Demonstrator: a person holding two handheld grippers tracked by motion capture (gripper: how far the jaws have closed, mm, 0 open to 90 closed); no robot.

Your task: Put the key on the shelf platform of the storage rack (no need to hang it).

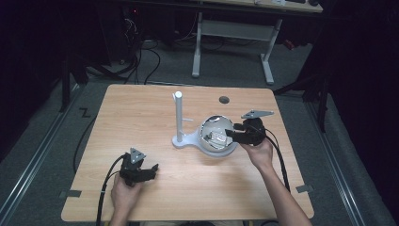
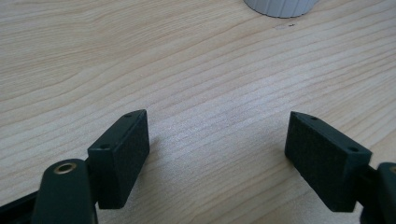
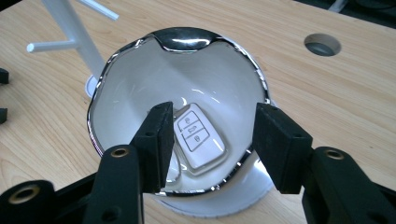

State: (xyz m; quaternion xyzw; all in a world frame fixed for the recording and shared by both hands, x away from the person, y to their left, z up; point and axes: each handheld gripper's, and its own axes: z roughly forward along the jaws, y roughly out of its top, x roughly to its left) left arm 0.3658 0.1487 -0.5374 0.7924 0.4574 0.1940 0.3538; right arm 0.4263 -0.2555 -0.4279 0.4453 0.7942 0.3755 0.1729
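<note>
A white bowl [image 1: 211,131] with a chrome rim [image 3: 187,42] stands right of the table's middle, on the white base of a stand. Inside it lies a white car key fob [image 3: 200,138] with three buttons. My right gripper [image 3: 211,140] hovers at the bowl's near rim, open, its jaws on either side of the fob and apart from it; in the high view the right gripper [image 1: 234,135] reaches in from the bowl's right. My left gripper [image 1: 149,172] rests open near the front left, over bare wood [image 2: 219,116].
A white stand with a tall post [image 1: 179,117] and side pegs [image 3: 49,45] rises just left of the bowl. A round cable hole [image 1: 224,100] lies in the table behind the bowl. Cables trail from both grippers off the front edge.
</note>
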